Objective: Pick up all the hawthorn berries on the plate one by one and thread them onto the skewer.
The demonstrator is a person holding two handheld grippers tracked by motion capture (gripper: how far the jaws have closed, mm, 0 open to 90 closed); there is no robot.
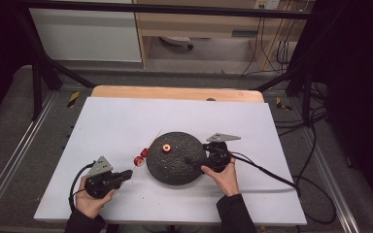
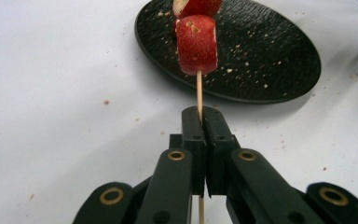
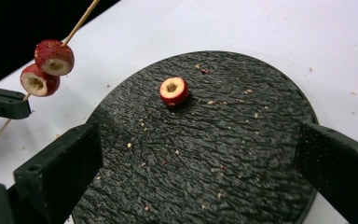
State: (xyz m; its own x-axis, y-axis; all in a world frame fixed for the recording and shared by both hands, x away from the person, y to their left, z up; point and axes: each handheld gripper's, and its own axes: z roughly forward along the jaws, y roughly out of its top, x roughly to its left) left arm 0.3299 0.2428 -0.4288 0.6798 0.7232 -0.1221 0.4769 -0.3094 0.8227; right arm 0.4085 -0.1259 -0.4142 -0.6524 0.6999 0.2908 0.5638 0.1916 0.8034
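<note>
Two red fruit rings (image 2: 196, 44) ride the skewer (image 2: 199, 91) pinched in my left tongs (image 2: 200, 119) beside the black plate (image 3: 242, 154); my right tongs (image 3: 196, 158) gape over it; white tabletop (image 1: 121, 121), grey floor (image 1: 9, 121) around.

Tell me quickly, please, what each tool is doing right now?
Left tool: closed on the skewer carrying two red fruit pieces.
Right tool: open, holding nothing, over the black plate.
</note>
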